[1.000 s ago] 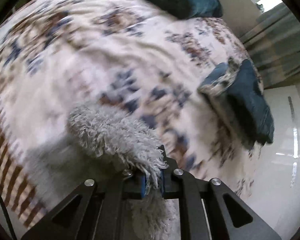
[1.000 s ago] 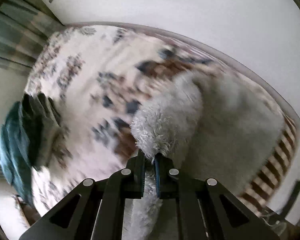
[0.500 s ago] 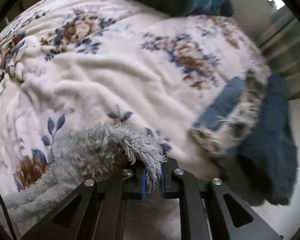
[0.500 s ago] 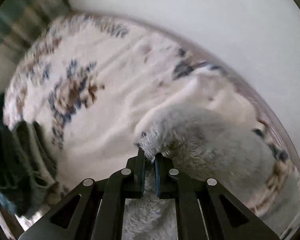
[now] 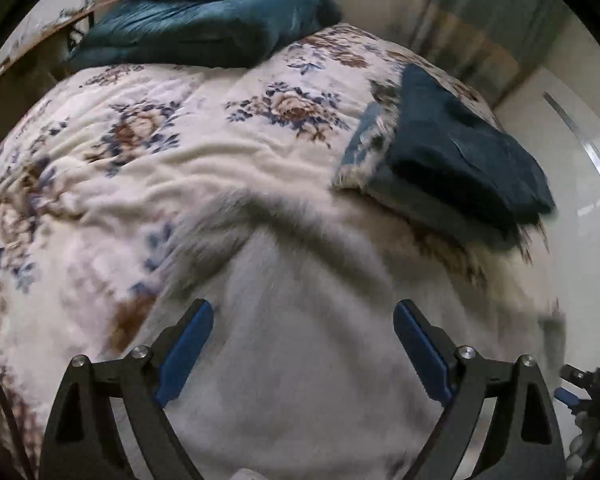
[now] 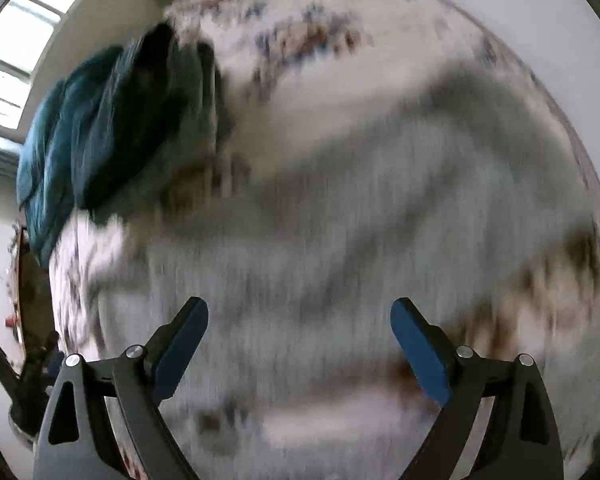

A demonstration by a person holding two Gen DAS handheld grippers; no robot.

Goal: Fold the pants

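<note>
Both grippers are pointing steeply down right now, the left gripper [image 5: 303,334] and the right gripper [image 6: 299,332] each with jaws that just swung wide apart, blue pads [image 5: 186,346] spread and pinching nothing at all.

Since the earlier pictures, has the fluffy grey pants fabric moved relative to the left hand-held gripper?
Yes. The fluffy grey pants fabric has left the left hand-held gripper, whose jaws have just been opening, and now lies on the floral blanket.
</note>
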